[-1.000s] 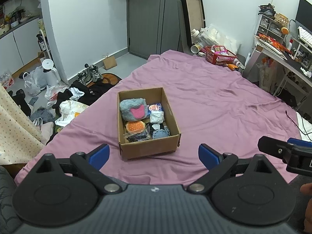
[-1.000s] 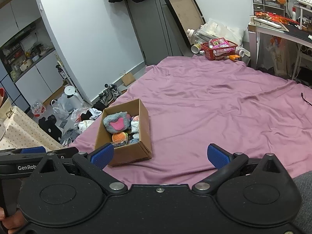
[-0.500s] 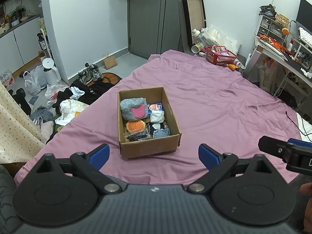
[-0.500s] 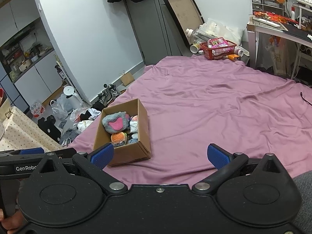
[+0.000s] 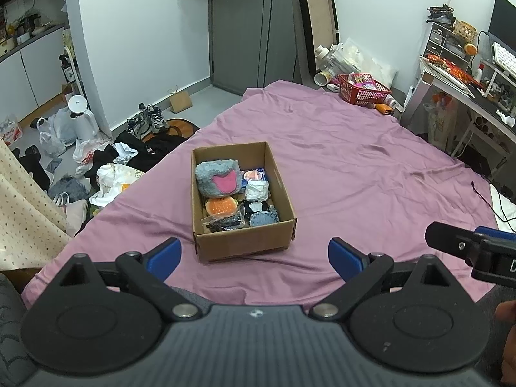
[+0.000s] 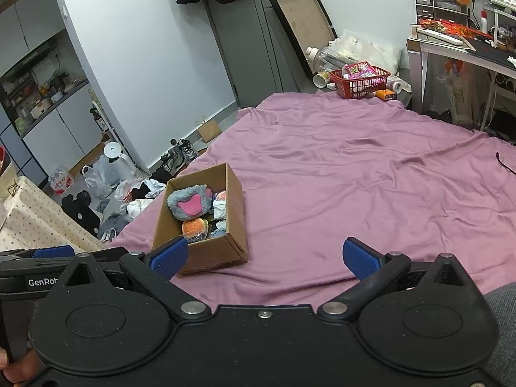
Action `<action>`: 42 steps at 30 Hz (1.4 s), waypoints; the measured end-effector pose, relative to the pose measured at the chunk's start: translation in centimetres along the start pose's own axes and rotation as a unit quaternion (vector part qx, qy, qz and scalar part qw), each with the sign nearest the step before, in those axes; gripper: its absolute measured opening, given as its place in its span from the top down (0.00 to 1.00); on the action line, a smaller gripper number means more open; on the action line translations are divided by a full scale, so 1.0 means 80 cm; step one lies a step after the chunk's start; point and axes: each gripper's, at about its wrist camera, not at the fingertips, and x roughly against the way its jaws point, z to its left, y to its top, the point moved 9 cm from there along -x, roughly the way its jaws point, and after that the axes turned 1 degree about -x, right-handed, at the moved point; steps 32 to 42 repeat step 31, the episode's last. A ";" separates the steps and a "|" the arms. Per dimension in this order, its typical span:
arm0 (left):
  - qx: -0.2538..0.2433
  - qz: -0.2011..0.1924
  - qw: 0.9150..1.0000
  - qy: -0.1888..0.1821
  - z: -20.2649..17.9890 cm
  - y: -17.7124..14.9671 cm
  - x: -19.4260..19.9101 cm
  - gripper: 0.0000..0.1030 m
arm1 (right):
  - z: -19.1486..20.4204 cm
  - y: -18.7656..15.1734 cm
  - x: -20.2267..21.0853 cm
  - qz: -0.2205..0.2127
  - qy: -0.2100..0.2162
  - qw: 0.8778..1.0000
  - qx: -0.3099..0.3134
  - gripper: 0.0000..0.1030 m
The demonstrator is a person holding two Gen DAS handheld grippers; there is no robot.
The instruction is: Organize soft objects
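Here purple bedsheet point(image 5: 354, 167) carries cardboard box point(image 5: 245, 242); left gripper point(image 5: 254, 258), right gripper point(image 6: 266, 256) jaws spread, empty.

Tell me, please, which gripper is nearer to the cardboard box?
Left. The left gripper sits directly in front of the cardboard box, which is centred between its fingers; the right gripper is off to the box's right.
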 end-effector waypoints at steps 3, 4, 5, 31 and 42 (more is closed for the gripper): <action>0.001 0.002 1.000 0.000 -0.002 -0.002 -0.001 0.06 | -0.002 -0.001 -0.001 0.001 -0.001 1.000 -0.002 0.00; 0.002 0.003 1.000 0.000 -0.002 -0.002 -0.002 0.06 | -0.003 -0.001 -0.001 0.002 -0.002 1.000 -0.004 0.00; 0.003 0.004 1.000 0.000 -0.001 -0.003 -0.003 0.06 | -0.004 -0.001 -0.001 0.002 -0.001 1.000 -0.005 0.00; 0.007 0.009 1.000 -0.014 -0.009 -0.007 -0.027 0.06 | -0.015 -0.001 -0.011 0.006 -0.004 1.000 -0.016 0.00; 0.007 0.009 1.000 -0.014 -0.009 -0.007 -0.027 0.06 | -0.015 -0.001 -0.011 0.006 -0.004 1.000 -0.016 0.00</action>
